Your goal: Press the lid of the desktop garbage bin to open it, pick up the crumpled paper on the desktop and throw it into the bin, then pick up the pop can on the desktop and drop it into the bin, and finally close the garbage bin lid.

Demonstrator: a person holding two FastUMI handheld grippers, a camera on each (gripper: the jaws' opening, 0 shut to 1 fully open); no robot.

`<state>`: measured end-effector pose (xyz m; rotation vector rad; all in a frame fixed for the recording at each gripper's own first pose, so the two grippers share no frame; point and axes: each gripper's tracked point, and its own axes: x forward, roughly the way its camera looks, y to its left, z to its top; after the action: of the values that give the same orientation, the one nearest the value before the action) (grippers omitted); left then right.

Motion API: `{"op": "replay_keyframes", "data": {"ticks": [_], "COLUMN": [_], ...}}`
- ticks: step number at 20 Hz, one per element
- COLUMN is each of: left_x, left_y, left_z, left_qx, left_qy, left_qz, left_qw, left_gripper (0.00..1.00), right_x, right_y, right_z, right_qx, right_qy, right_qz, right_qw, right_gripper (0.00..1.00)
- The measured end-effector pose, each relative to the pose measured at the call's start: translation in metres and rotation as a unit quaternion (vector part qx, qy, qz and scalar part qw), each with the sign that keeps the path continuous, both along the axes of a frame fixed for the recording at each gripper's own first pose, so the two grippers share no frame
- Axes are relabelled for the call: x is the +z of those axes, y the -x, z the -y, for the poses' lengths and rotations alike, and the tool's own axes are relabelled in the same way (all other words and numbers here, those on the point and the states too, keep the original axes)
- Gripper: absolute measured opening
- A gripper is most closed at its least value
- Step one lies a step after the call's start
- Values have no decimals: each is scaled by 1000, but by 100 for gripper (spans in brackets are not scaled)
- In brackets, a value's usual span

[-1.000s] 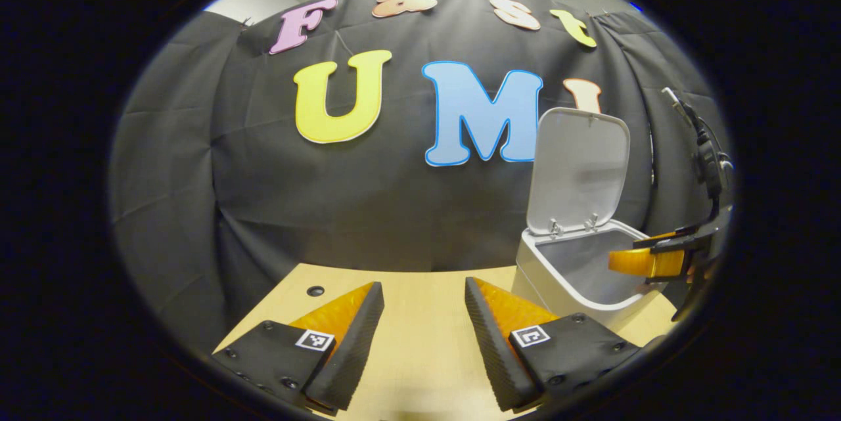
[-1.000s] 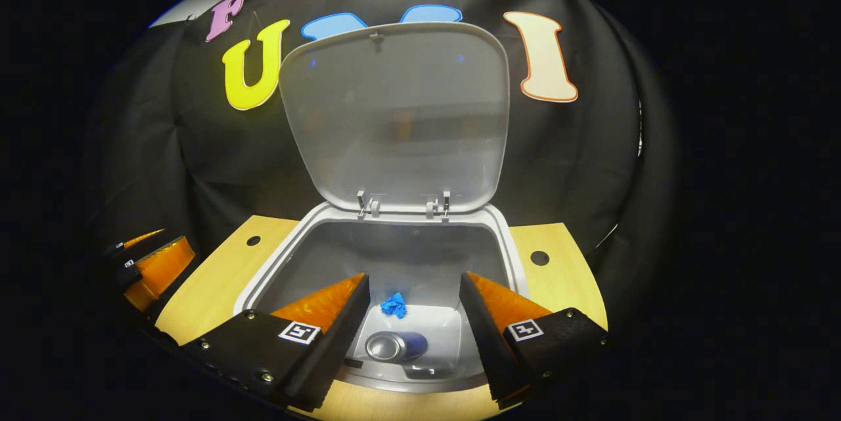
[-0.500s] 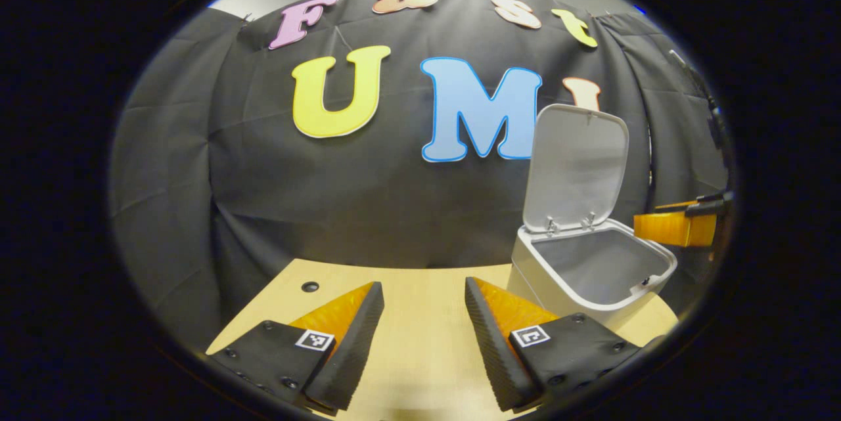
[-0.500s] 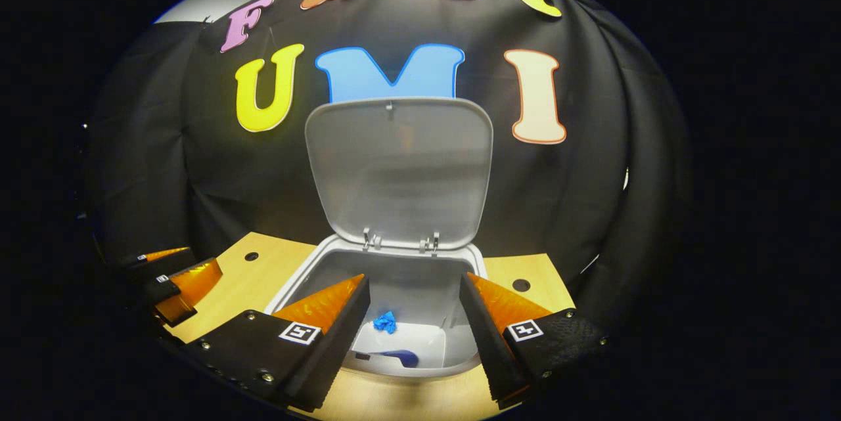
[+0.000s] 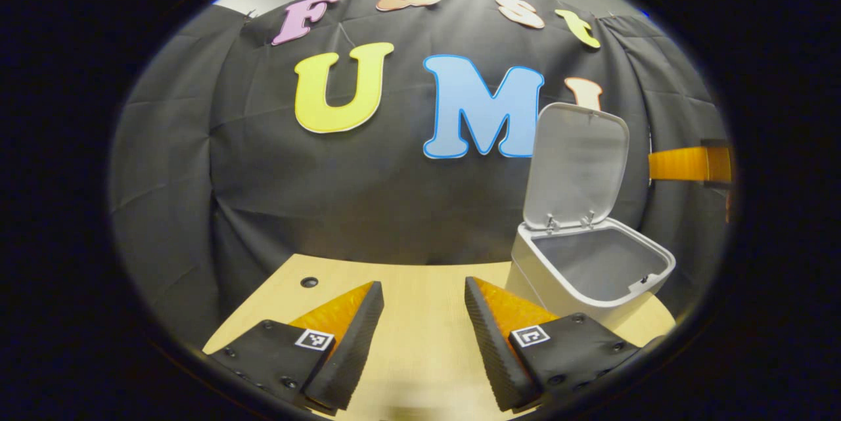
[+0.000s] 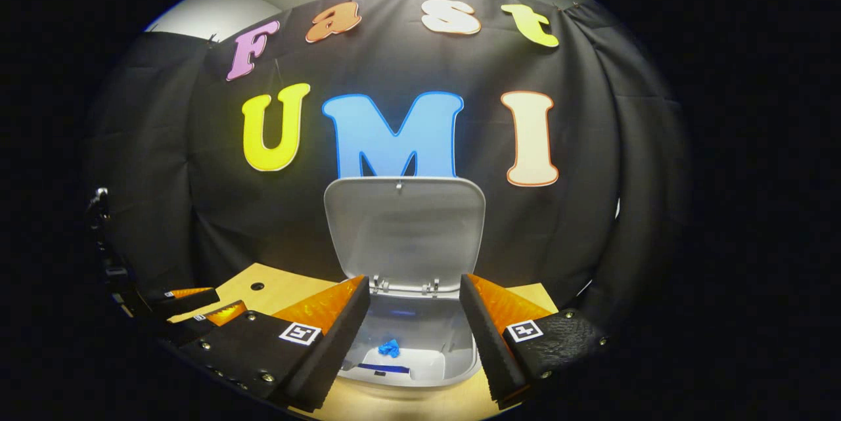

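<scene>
Here, one white garbage bin [image 6: 420,358] stands on the wooden counter [image 5: 420,335] with its one lid [image 6: 404,230] raised upright against the booth's black wall, hinged at the back by two small hinges. Inside the bin, in the right gripper view, lie two things: one blue crumpled paper [image 6: 389,347] on the bottom and, just in front of it, the blue edge of one pop can [image 6: 383,368], mostly hidden by the bin's front rim.

The right hand-held gripper [image 6: 414,335] hangs above the bin's front edge with its two fingers spread wide apart and nothing between them. The left hand-held gripper [image 5: 424,335] is over bare counter, to the left of the bin and apart from it, its two fingers likewise spread with nothing held.

In the left gripper view the bin [image 5: 591,270] sits at the right, lid [image 5: 577,161] up, and part of the right hand-held gripper's fingers [image 5: 686,163] shows beyond the lid at lid height. Two round holes are visible in the counter: one [image 6: 257,286] left of the bin, one [image 5: 309,282] near the far left edge in the left gripper view; whether they are the same hole I cannot tell.
</scene>
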<state>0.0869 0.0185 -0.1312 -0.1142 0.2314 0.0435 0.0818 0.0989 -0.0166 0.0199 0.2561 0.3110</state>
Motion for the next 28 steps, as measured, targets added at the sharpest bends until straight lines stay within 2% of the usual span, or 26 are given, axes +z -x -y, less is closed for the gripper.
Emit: {"op": "replay_keyframes", "data": {"ticks": [4, 7, 15, 17, 21, 28], "left_x": [-3, -3, 6, 10, 13, 14], "left_y": [0, 1, 6, 9, 18, 35], "left_z": [1, 1, -12, -20, -38, -76], "left_qx": [-2, -4, 9, 17, 38, 76], "left_qy": [5, 7, 12, 8, 4, -8], "left_qz": [-3, -5, -1, 2, 3, -2], "left_qw": [1000, 1000, 1000, 1000, 999, 997], "left_gripper": [85, 81, 85, 82, 83, 82], "right_x": [28, 53, 107, 112, 118, 96], "right_y": [2, -1, -14, -20, -42, -86], "right_z": [6, 6, -5, -11, -19, -40], "right_qx": [-10, -15, -2, 3, 5, 8], "right_qy": [-14, -23, -44, -46, -49, -60], "right_qz": [31, 54, 108, 112, 121, 95], "right_qw": [999, 998, 993, 993, 991, 994], "right_gripper": [87, 88, 87, 87, 87, 87]}}
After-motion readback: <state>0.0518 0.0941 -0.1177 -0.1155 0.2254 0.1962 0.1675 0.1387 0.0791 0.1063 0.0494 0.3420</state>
